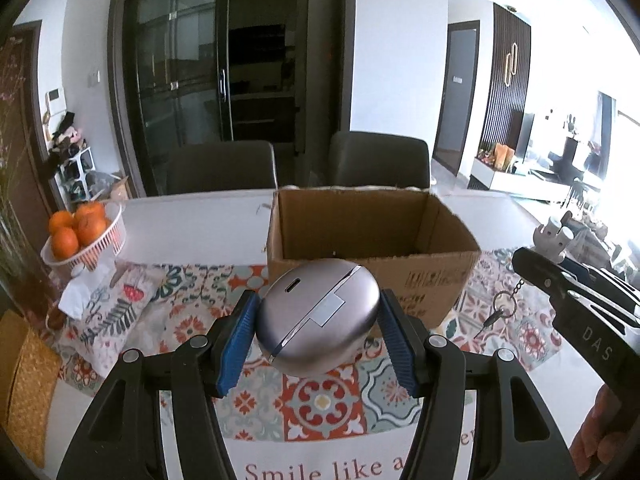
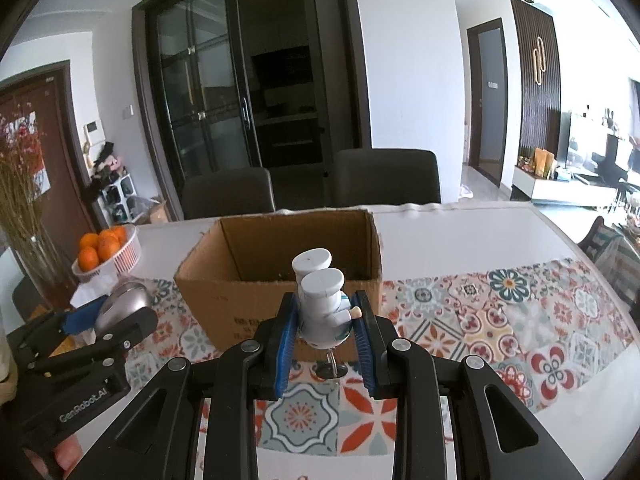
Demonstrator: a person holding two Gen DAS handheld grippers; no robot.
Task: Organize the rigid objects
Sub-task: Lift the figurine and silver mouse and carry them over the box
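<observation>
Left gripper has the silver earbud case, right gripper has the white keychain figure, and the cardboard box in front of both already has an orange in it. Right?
Not quite. The box shows no orange in what the right wrist view sees of its inside; the oranges sit in the white basket to the left. The rest holds: the left gripper has the silver earbud case, and the right gripper has the white keychain figure.

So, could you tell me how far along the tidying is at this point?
Nothing looks packed yet: the part of the box interior in view looks empty. In hand: the left gripper holds a silver case, the right gripper a white figurine, both short of the box. Left: dropping both in.
</observation>
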